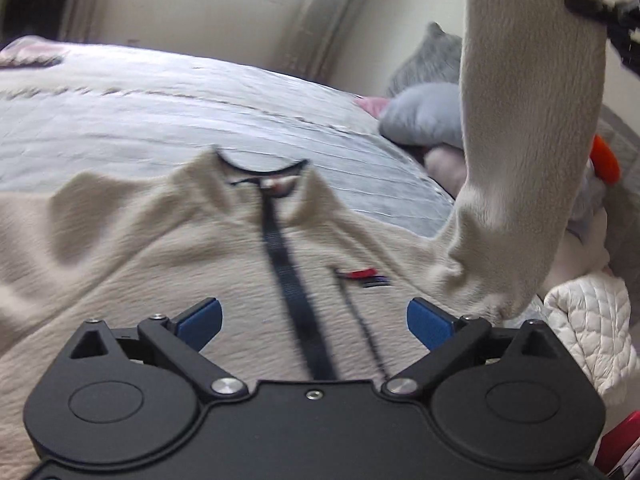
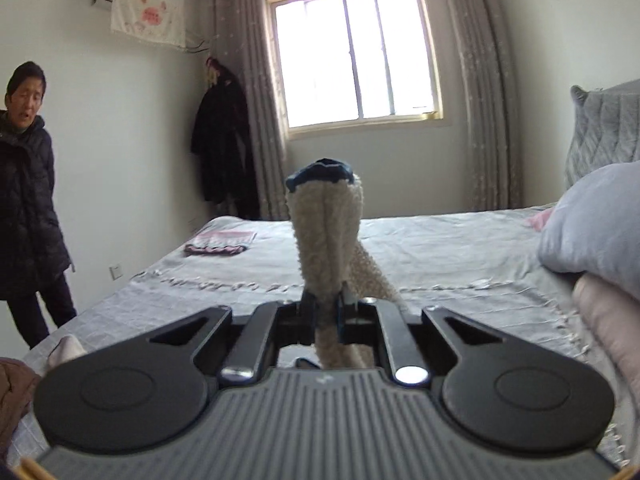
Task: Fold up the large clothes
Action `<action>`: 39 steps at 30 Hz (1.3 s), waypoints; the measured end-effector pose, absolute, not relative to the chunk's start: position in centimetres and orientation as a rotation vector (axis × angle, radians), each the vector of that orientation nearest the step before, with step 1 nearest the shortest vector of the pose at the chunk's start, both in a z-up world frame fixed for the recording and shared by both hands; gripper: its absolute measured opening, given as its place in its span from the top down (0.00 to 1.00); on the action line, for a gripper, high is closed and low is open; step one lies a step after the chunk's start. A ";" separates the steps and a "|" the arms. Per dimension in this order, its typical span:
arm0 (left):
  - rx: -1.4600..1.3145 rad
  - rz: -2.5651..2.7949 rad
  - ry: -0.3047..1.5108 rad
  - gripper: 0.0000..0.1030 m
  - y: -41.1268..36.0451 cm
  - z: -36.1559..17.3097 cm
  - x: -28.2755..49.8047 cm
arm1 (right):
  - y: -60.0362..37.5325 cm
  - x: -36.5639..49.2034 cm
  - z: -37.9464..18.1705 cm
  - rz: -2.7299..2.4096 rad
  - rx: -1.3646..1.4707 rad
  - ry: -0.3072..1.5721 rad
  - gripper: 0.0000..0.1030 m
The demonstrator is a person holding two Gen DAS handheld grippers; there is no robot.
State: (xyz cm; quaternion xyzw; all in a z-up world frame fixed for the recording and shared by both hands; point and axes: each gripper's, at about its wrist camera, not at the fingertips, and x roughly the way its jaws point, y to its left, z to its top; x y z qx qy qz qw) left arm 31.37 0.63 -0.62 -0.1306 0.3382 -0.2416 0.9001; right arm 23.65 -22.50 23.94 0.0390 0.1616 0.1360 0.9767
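A cream fleece jacket [image 1: 160, 248] with a dark front zip [image 1: 288, 280] lies face up on the grey bed [image 1: 160, 112], collar away from me. My left gripper [image 1: 314, 320] is open just above its chest, blue pads either side of the zip. My right gripper [image 2: 325, 316] is shut on the jacket's sleeve [image 2: 326, 232] near the dark-trimmed cuff [image 2: 322, 172] and holds it in the air. The lifted sleeve [image 1: 528, 120] rises at the right of the left wrist view, with the right gripper [image 1: 600, 8] at the top corner.
Pillows [image 1: 424, 116] and a grey headboard [image 2: 600, 128] are at the bed's right end. A white quilted garment [image 1: 588, 320] lies at the right. A folded pink cloth [image 2: 220, 242] lies far left on the bed. A person in a dark coat [image 2: 28, 200] stands by the left edge.
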 end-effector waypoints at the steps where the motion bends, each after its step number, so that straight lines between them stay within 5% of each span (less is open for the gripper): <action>1: -0.295 -0.489 0.701 0.03 2.1 -1.0 31.3 | -20.9 24.3 23.1 0.296 0.080 0.346 0.91; 8: -0.478 -0.423 0.698 0.03 10.5 -3.7 30.9 | -10.5 29.1 12.6 0.403 0.107 0.590 0.84; 10: -0.523 -0.413 0.703 0.03 11.6 -4.5 31.0 | -8.8 30.1 9.0 0.428 0.126 0.712 0.52; 11: -0.538 -0.411 0.703 0.03 12.1 -4.7 31.1 | -8.5 30.1 7.6 0.435 0.123 0.756 0.46; 21: -0.535 -0.372 0.748 0.06 11.0 -4.5 34.2 | -22.3 29.8 7.3 0.202 0.089 0.712 0.25; 23: -0.464 -0.306 0.795 0.35 9.6 -5.2 35.1 | -26.8 29.7 7.2 0.119 0.120 0.698 0.23; 24: -0.405 -0.266 0.799 0.67 8.8 -5.2 35.2 | -28.9 29.5 7.0 0.080 0.141 0.693 0.22; 25: -0.345 -0.240 0.789 0.83 8.0 -5.1 35.2 | -30.9 29.3 6.8 0.042 0.166 0.691 0.22; 31: -0.274 -0.115 0.484 0.86 7.6 -0.6 33.1 | -39.6 28.7 4.0 -0.069 0.331 0.694 0.21; 36: -0.256 -0.096 0.619 0.86 8.3 -2.7 35.9 | -41.5 30.7 1.0 -0.032 0.489 0.702 0.22; 39: -0.262 -0.098 0.618 0.86 8.5 -3.5 35.9 | -40.9 32.8 -0.7 0.014 0.566 0.703 0.32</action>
